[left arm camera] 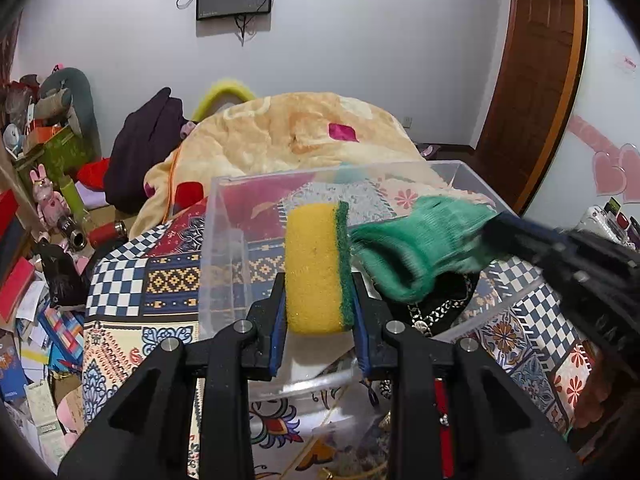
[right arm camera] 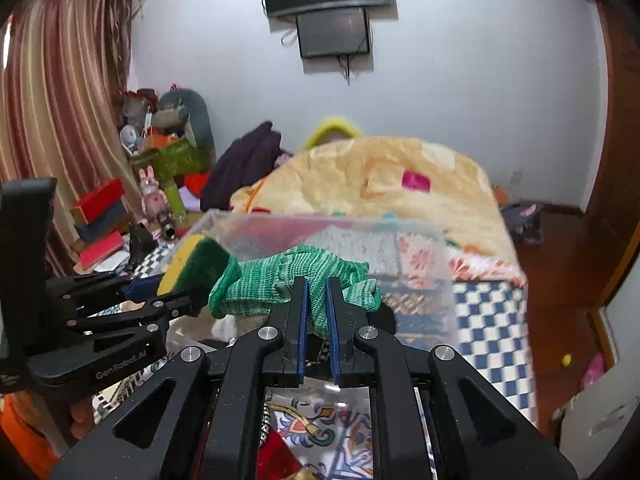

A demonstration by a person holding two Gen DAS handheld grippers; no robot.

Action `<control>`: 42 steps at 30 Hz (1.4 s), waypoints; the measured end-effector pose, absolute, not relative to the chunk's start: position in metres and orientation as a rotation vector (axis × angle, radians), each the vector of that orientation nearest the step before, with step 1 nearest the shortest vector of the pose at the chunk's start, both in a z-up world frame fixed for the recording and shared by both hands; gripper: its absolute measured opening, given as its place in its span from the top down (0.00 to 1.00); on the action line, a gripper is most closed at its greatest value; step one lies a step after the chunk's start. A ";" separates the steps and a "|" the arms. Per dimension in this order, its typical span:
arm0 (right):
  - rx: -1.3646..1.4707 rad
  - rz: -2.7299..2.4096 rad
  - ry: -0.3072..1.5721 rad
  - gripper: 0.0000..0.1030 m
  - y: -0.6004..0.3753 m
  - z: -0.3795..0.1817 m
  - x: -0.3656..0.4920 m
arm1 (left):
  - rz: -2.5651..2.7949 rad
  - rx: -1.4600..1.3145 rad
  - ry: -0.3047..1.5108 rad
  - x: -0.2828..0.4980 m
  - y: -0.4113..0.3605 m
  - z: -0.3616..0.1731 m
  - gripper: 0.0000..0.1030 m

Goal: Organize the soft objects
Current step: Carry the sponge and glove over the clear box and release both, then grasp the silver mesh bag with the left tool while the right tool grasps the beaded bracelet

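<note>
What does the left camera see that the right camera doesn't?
Only the left wrist view shows pink heart stickers on the wall and scattered papers on the floor. Only the right wrist view shows the striped curtain and a small yellow ball. Both show the sponge held in the left gripper, the green glove held in the right gripper, the clear box and the yellow blanket.

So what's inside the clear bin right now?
Inside the clear bin, a black item with pale trim shows beneath the green glove. The sponge and glove hide part of the bin's floor.
</note>
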State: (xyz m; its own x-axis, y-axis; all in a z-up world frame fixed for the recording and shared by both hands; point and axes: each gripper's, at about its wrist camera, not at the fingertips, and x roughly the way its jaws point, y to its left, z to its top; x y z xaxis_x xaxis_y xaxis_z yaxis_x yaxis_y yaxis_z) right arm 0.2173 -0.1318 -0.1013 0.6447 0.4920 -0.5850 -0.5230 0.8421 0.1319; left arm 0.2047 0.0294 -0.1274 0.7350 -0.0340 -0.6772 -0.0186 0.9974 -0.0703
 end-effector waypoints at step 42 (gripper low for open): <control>-0.125 0.741 0.831 0.42 -0.122 -0.151 0.175 | -0.078 -0.126 0.811 0.106 0.037 -0.147 0.35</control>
